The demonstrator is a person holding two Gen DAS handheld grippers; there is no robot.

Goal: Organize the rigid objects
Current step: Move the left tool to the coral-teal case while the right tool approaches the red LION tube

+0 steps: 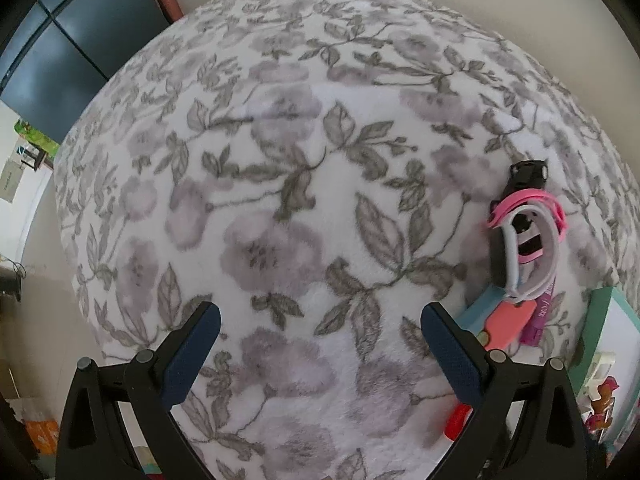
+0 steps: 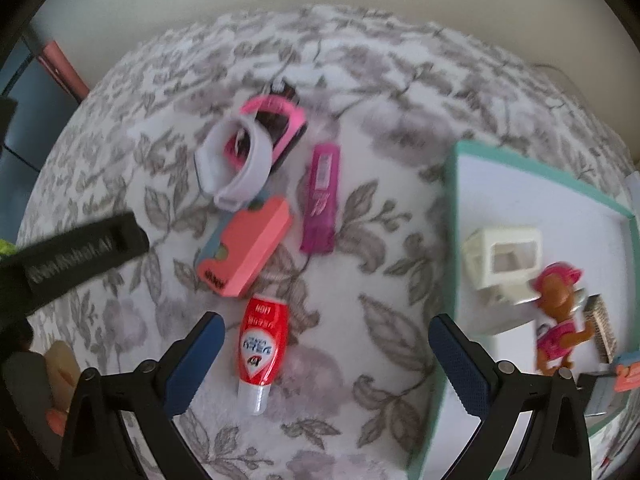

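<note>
**While Held Open Above the Red Tube: Bearing, Axis, Nearer Arm**

While held above the floral blanket (image 2: 380, 240), stood spread wide at the right gripper (image 2: 326, 322), with nothing between the pads. Found the red tube (image 2: 262, 344) lying flat just below and within that span, closer to the left finger than to the right. Ran lengthwise roughly along the fingers' own direction, clear cap toward the camera, red body pointing away. Judged suited to a squeeze across the narrow width after a small shift leftward.

Beyond the tube, noted a coral block (image 2: 248, 248), a purple tube (image 2: 320, 196) and looped wristbands (image 2: 240, 160). Placed the teal tray (image 2: 450, 240) just outside the right finger, already holding small toys.

Likewise stood open and empty at the left gripper (image 1: 320, 312), with the red tube mostly hidden behind its right finger. Judged the right arm nearer.
</note>
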